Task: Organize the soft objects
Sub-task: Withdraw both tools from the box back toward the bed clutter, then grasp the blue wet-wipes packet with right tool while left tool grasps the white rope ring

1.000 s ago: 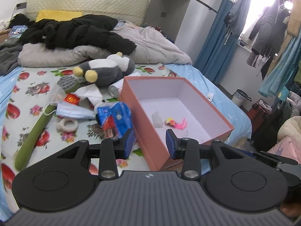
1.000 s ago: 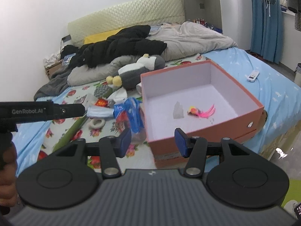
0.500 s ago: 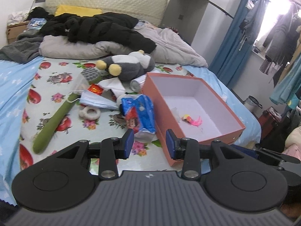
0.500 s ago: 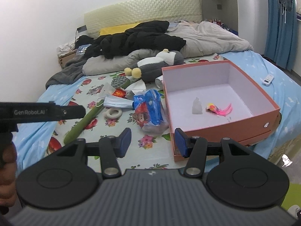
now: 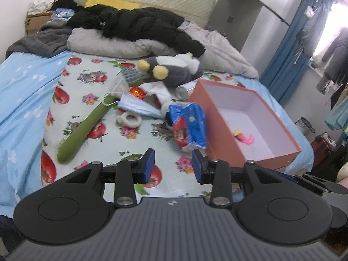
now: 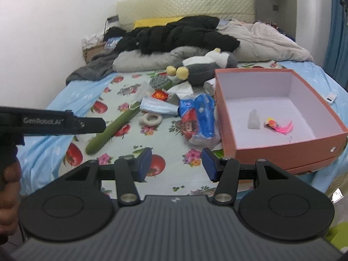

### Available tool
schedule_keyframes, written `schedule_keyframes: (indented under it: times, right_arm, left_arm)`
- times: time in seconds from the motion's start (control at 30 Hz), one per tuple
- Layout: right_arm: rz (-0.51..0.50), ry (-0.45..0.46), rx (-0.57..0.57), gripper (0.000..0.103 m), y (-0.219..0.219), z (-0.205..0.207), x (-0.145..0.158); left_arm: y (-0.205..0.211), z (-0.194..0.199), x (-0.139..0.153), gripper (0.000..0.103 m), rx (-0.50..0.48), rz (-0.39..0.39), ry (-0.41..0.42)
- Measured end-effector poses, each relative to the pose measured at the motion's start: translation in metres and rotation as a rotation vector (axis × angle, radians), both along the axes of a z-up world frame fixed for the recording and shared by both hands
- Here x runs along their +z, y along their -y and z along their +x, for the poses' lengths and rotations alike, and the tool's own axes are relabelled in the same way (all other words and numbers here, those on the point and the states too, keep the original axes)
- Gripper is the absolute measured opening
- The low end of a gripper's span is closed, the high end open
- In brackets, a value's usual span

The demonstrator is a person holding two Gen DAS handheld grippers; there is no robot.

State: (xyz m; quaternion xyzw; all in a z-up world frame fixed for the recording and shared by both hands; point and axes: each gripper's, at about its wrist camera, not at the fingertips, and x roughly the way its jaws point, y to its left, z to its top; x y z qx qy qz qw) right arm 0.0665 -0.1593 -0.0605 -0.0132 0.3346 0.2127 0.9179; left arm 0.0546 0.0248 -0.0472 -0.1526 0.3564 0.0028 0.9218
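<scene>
Shifting leftward since before: orange box [image 5: 219,128], both views.

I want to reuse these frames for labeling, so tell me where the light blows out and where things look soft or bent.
Left wrist view: the window at upper right is blown out white, and the curtain bows with the fisheye. Right wrist view: even light, no glare; the headboard curves, and the black jacket looks slightly soft.

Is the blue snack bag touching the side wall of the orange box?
Touching. In the right wrist view the blue snack bag leans against the left outer wall of the orange box, with no bedsheet visible between them.
</scene>
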Motion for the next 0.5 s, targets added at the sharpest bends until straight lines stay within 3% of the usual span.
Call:
schedule_keyframes:
  times: [0.23,0.5]
  right_arm:
    - [-0.045,-0.024,0.024,0.054,-0.033,0.031,-0.023]
    - [-0.096,-0.032,0.011,0.053,-0.056,0.086,-0.055]
  left_arm:
    - [-0.028,0.038,-0.027,0.047,0.032,0.008,-0.041]
    - [-0.055,0.107,-0.073,0.048,0.045,0.009,-0.099]
